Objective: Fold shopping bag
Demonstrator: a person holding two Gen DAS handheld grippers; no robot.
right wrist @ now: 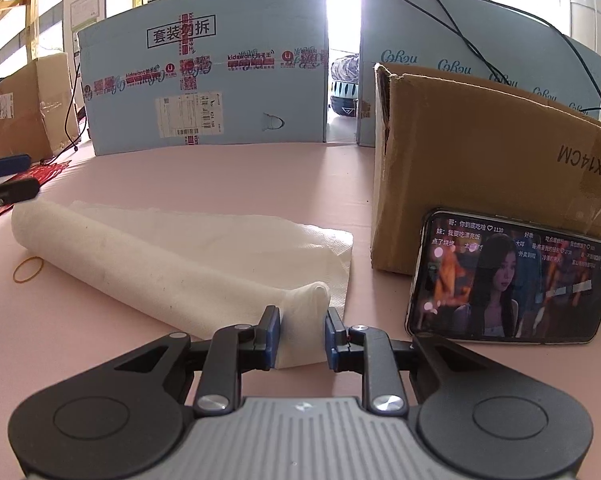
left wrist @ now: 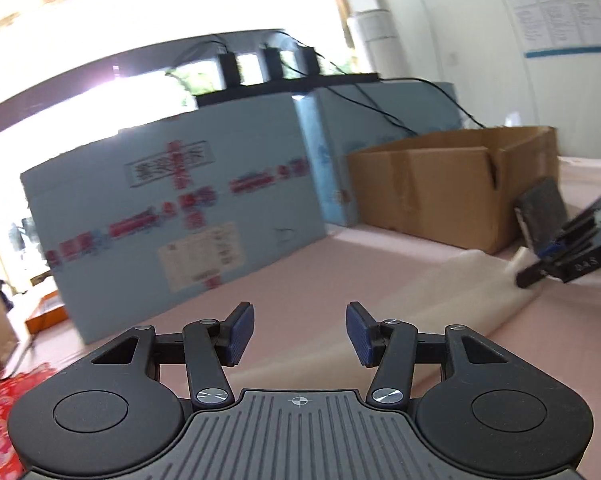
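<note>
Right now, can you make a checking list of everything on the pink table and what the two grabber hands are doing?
Surface: pink table, smooth, no spills seen.
Job's things: white shopping bag, rolled into a long loose tube, one flat layer spread behind it.
Clutter: rubber band beside the bag's far end; phone leaning on the brown carton, screen playing video.
Grippers: right gripper has pads either side of the bag's near end; whether it pinches, cannot tell. Left gripper open, holding nothing.
Cables: black cables drape over the blue boxes.
Surroundings: bright windows, another carton at far left.
</note>
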